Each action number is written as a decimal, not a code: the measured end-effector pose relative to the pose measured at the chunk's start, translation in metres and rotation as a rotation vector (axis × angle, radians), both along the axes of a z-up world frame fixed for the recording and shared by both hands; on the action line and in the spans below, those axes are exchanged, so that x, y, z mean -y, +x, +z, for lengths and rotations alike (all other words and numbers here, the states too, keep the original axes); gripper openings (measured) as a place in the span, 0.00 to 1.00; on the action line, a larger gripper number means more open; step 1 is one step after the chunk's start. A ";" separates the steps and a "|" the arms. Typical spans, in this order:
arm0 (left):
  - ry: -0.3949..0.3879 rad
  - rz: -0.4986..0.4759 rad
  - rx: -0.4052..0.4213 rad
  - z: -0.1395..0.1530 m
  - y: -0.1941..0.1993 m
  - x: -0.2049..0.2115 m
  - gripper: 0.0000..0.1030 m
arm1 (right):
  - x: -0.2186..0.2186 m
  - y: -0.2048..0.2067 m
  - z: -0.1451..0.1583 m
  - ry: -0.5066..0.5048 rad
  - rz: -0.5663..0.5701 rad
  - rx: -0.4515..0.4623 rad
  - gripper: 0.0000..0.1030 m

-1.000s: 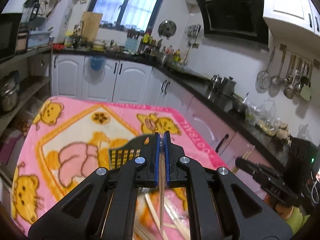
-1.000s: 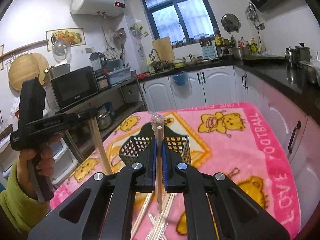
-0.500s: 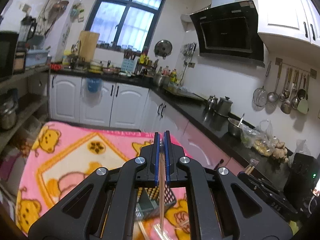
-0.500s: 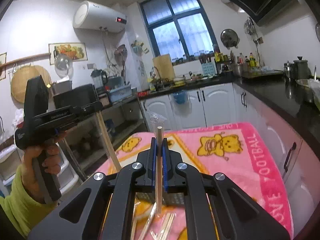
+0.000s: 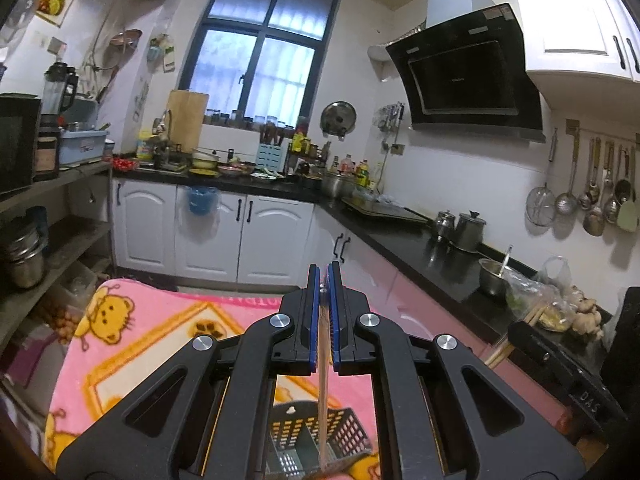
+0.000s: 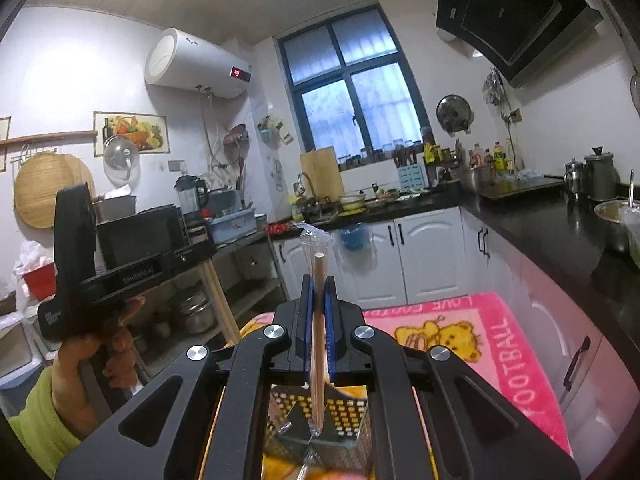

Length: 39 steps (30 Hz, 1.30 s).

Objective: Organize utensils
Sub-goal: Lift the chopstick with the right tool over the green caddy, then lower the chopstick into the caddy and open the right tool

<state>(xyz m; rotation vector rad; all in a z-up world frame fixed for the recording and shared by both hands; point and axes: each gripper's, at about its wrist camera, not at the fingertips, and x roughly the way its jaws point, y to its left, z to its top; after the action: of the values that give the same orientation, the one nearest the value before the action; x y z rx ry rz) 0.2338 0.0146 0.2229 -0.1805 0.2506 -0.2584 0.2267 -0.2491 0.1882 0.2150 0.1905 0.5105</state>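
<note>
Both grippers have risen above the black basket, the left gripper and the right gripper each clamped on a wrapped chopstick, probably ready for dropping in.

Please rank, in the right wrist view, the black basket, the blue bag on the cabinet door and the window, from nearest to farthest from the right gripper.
1. Black basket, just below the right gripper.
2. Blue bag, on the white cabinets ahead.
3. Window, on the far wall above the counter.

Both wrist views face window, share basket.
</note>
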 end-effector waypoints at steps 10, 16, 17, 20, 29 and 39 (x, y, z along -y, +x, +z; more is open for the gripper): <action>-0.006 0.048 -0.024 -0.036 0.023 -0.004 0.02 | -0.010 0.026 -0.023 -0.016 -0.036 -0.022 0.05; -0.038 0.059 -0.016 -0.057 0.027 -0.010 0.02 | -0.019 0.043 -0.045 -0.035 -0.047 -0.061 0.05; -0.039 0.058 -0.015 -0.060 0.027 -0.010 0.02 | -0.020 0.045 -0.047 -0.037 -0.047 -0.066 0.05; -0.037 0.057 -0.017 -0.070 0.027 -0.011 0.02 | -0.025 0.051 -0.060 -0.046 -0.049 -0.088 0.05; -0.049 0.030 -0.026 -0.092 0.028 -0.012 0.02 | -0.040 0.060 -0.087 -0.042 -0.041 -0.155 0.06; -0.047 0.030 -0.064 -0.110 0.026 -0.018 0.02 | -0.032 0.050 -0.105 -0.049 -0.077 -0.200 0.41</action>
<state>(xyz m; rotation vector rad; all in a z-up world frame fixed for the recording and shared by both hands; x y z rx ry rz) 0.2594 0.0328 0.1126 -0.2388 0.3055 -0.2287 0.2771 -0.2176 0.0830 0.2249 0.3879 0.4071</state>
